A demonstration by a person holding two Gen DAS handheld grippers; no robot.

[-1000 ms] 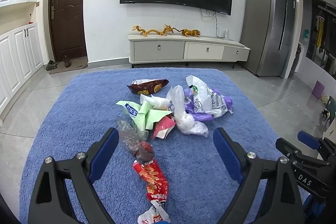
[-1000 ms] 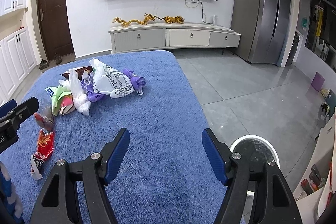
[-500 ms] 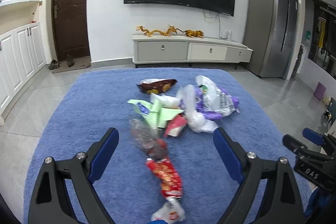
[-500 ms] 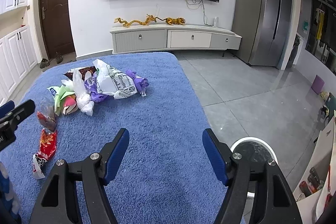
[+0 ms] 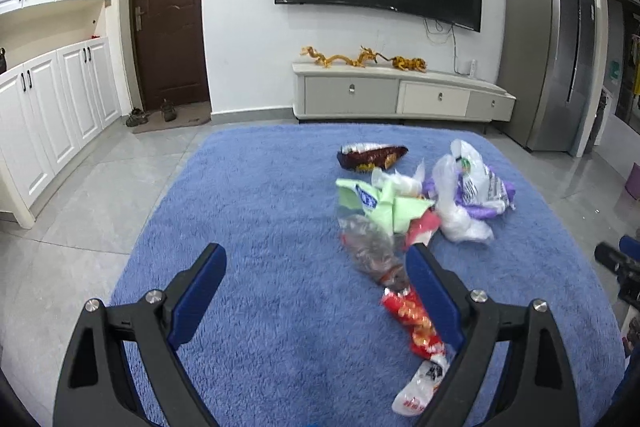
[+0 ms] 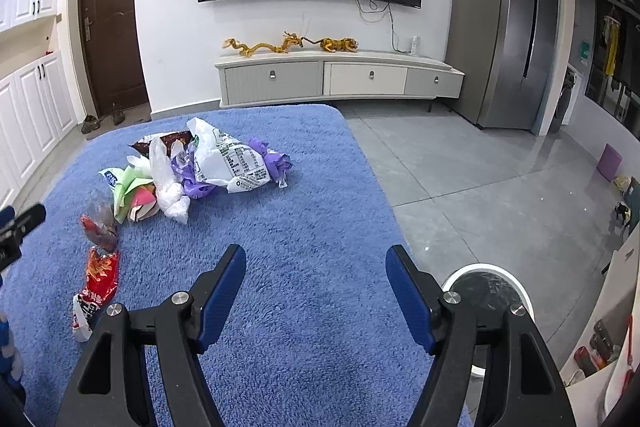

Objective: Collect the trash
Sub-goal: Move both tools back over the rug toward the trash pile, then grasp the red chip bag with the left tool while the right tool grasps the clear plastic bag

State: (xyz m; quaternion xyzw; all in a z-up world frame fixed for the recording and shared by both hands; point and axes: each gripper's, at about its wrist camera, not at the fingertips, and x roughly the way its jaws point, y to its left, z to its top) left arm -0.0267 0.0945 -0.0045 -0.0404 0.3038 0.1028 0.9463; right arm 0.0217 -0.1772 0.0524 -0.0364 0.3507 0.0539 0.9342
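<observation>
1. The left tool is spread wide and grasps nothing; only blue rug shows between its fingers.
2. Just past its right-hand finger lies a red snack wrapper with a clear crumpled wrapper at its far end. Both are partly hidden by that finger.
3. Further ahead and to the right sits the main trash pile: green paper, white and purple bags, a dark snack packet.
4. The right tool is also released and empty, over bare rug. The pile is ahead to its left, and a round white bin is just off its right finger.
5. Likely step: reaching for the first piece. To do it well, centre the red wrapper between the fingers, lower until the tips press into the rug pile, then close firmly on the crinkled middle.
</observation>
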